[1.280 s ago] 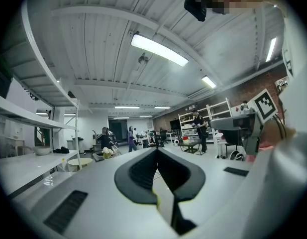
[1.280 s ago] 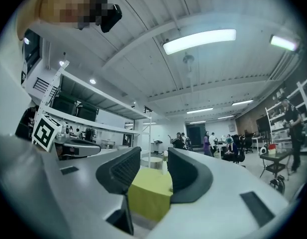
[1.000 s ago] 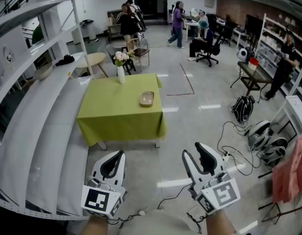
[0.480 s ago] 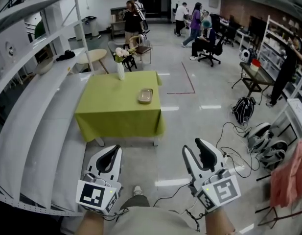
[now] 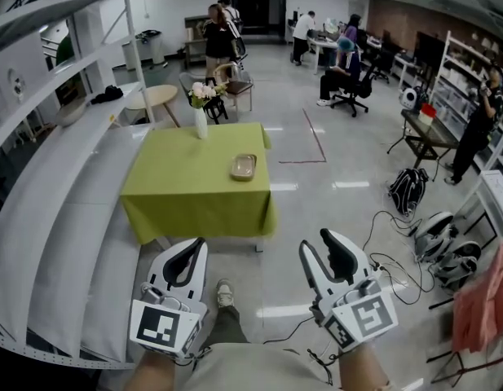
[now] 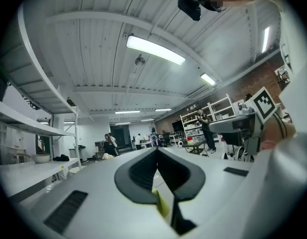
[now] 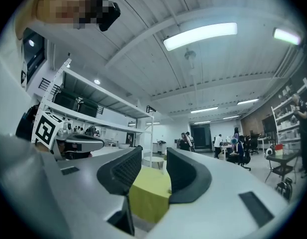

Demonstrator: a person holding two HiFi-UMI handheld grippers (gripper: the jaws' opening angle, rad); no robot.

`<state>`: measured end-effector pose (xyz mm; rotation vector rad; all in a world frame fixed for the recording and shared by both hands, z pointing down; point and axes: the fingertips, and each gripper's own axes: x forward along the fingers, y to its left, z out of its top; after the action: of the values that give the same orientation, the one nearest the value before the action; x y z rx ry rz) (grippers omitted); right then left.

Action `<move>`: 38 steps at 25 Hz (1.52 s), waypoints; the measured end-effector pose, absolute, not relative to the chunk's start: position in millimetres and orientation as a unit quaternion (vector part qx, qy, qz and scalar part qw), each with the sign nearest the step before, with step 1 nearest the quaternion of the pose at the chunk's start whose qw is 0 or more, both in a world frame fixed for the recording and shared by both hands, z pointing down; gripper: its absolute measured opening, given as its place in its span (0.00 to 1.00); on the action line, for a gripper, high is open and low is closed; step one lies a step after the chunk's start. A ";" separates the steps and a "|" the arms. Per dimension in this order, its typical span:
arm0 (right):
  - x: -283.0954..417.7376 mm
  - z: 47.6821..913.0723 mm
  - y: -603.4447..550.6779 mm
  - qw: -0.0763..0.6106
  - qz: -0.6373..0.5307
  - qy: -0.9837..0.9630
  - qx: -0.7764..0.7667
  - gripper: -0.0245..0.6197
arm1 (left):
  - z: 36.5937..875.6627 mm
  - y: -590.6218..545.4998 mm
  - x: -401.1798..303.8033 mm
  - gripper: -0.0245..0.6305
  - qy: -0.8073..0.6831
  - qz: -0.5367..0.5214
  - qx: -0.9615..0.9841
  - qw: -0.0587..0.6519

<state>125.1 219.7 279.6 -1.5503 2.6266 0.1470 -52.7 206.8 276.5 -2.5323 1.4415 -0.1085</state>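
Observation:
Both grippers hang in the air above the floor, short of a table with a yellow-green cloth. My left gripper is shut, its tips meeting with nothing between them; only a sliver of the green cloth shows below the tips. My right gripper is open and empty, and the green table shows through the gap between its jaws. On the table lie a small tan tray and, at the far edge, a white vase of flowers.
Long white shelving runs along the left. A round table and chairs stand behind the green table. Cables, a backpack and gear lie on the floor at right. Several people stand at the back. My shoe shows below.
The view has shifted slightly toward the green table and a shoe has come into view. People at the back have walked to the right. Both grippers keep their state.

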 end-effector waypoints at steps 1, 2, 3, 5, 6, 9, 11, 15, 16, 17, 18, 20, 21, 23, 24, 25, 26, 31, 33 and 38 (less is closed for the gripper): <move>121.1 281.1 211.7 0.042 0.050 0.860 -0.506 0.29 | 277.9 199.0 -56.2 0.05 0.491 -0.037 -0.863 0.112; 117.2 282.4 202.9 0.039 0.053 0.861 -0.505 0.28 | 279.7 190.5 -59.7 0.05 0.490 -0.037 -0.864 0.111; 113.7 283.3 193.4 0.036 0.056 0.860 -0.505 0.28 | 281.6 181.3 -63.3 0.05 0.490 -0.037 -0.864 0.109; 108.7 284.0 171.7 0.033 0.060 0.858 -0.509 0.28 | 284.7 159.4 -69.9 0.05 0.489 -0.038 -0.865 0.106; 107.0 284.5 159.4 0.034 0.059 0.857 -0.511 0.28 | 285.7 146.5 -72.0 0.05 0.488 -0.041 -0.866 0.106; 100.8 291.7 120.9 0.030 0.042 0.857 -0.512 0.28 | 288.1 109.0 -76.6 0.05 0.485 -0.050 -0.867 0.101; 94.2 297.4 94.3 0.023 0.032 0.859 -0.510 0.28 | 288.3 84.7 -81.6 0.05 0.484 -0.051 -0.868 0.098; 81.7 299.0 39.5 0.015 0.017 0.858 -0.512 0.28 | 289.5 30.2 -91.1 0.05 0.478 -0.058 -0.872 0.085; 79.2 298.7 26.3 0.013 0.014 0.858 -0.514 0.28 | 289.4 16.7 -93.0 0.05 0.476 -0.059 -0.873 0.082; 77.2 298.5 13.0 0.010 0.012 0.857 -0.516 0.28 | 289.1 2.9 -94.6 0.05 0.475 -0.061 -0.874 0.080; 75.6 298.8 -0.7 0.007 0.009 0.855 -0.518 0.27 | 288.9 -11.6 -96.1 0.05 0.473 -0.064 -0.875 0.078; 72.1 300.7 -29.8 0.000 0.001 0.851 -0.524 0.27 | 290.8 -42.7 -99.9 0.05 0.466 -0.067 -0.879 0.075; 69.5 301.6 -45.0 -0.004 -0.003 0.849 -0.528 0.27 | 292.5 -58.9 -102.5 0.05 0.462 -0.068 -0.882 0.071; 61.9 302.5 -75.9 -0.012 -0.011 0.845 -0.535 0.27 | 293.6 -91.9 -109.8 0.05 0.455 -0.069 -0.886 0.059; 57.5 302.6 -91.3 -0.017 -0.015 0.843 -0.538 0.26 | 293.2 -108.8 -114.5 0.05 0.453 -0.071 -0.887 0.057; 53.2 302.4 -106.8 -0.021 -0.017 0.841 -0.540 0.26 | 293.3 -125.4 -119.2 0.05 0.450 -0.073 -0.888 0.056; 49.0 302.0 -122.4 -0.025 -0.019 0.840 -0.542 0.26 | 294.6 -141.4 -123.2 0.05 0.447 -0.075 -0.890 0.053; 31.1 300.7 -193.0 -0.039 -0.021 0.833 -0.551 0.26 | 302.0 -212.0 -135.8 0.05 0.431 -0.080 -0.898 0.027; 26.1 300.9 -216.0 -0.042 -0.023 0.831 -0.555 0.26 | 304.9 -235.2 -137.6 0.05 0.423 -0.081 -0.902 0.024; 27.4 301.2 -259.6 -0.048 -0.021 0.821 -0.568 0.26 | 305.2 -282.4 -139.8 0.05 0.409 -0.084 -0.909 0.020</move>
<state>27.4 -259.6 301.2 -1.8409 2.6617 -0.0688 -139.8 -282.4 305.2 -2.8193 1.2676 -0.2605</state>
